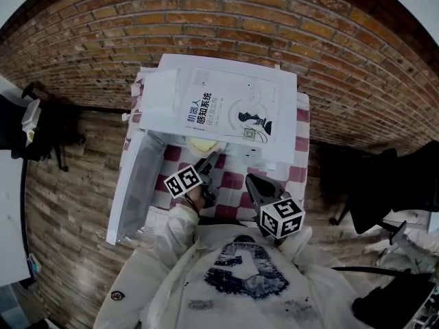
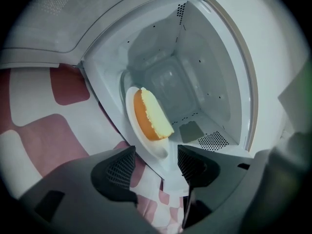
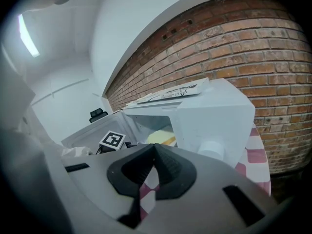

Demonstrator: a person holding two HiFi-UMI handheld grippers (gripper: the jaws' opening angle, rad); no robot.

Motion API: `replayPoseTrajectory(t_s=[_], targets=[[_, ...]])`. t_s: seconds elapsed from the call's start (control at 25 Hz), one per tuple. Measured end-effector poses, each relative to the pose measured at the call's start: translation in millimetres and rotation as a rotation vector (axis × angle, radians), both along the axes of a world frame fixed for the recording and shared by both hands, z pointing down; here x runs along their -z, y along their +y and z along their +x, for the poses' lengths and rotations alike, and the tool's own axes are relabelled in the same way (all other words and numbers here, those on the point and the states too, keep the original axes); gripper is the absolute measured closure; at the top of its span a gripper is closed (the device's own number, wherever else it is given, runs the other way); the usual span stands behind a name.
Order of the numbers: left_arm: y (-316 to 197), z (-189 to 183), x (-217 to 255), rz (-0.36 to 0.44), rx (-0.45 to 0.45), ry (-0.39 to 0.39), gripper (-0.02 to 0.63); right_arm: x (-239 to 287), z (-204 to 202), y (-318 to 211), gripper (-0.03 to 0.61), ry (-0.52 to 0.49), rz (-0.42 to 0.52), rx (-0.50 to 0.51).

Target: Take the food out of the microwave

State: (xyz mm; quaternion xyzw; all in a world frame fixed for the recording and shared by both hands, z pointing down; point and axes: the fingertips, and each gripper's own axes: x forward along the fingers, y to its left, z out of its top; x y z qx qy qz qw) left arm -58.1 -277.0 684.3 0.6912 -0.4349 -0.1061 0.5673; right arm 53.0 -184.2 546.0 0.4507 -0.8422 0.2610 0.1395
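In the head view, a white box-shaped microwave oven (image 1: 171,70) stands at twelve o'clock on a table covered by a red-and-white checked cloth (image 1: 233,180). Its door (image 1: 134,184) is swung wide open toward eight o'clock, and one printed white sheet (image 1: 233,108) lies on its top. The left gripper (image 1: 210,159) points to twelve o'clock at a round white plate (image 1: 204,144) sitting in the oven's mouth. The right gripper (image 1: 252,182) hangs back at five o'clock of it, over the cloth. In the left gripper view, the plate (image 2: 130,106) carries a single wedge of yellow cake with an orange crust (image 2: 151,113), and both are inside the cavity by its front edge. The left gripper (image 2: 156,157) has its jaws spread apart. The plate's near rim reaches into the gap at six o'clock, and neither pad appears to press it yet. To do this well, I judge the jaws should close squarely on the rim and draw the plate out level and slowly, so the cake does not slide. In the right gripper view, the right gripper (image 3: 155,150) has its jaws closed tip to tip on nothing, with the microwave (image 3: 214,111) at one o'clock. Count: one microwave, one plate, one piece of cake, two grippers.
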Motion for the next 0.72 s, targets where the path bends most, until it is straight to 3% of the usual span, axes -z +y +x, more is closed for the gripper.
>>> replayPoseTrajectory(t_s=[0.4,0.72], targets=[[-10.8,1.6,-8.6,-0.032,0.019,0.018,0.333,-2.8,0.0,-0.7,0.565,0.0,-0.008,0.001],[-15.8,4.9,-15.6,-0.074,0.043,0.034,0.371,-3.9,3.8,-0.4,0.565,-0.005,-0.015,-0.011]])
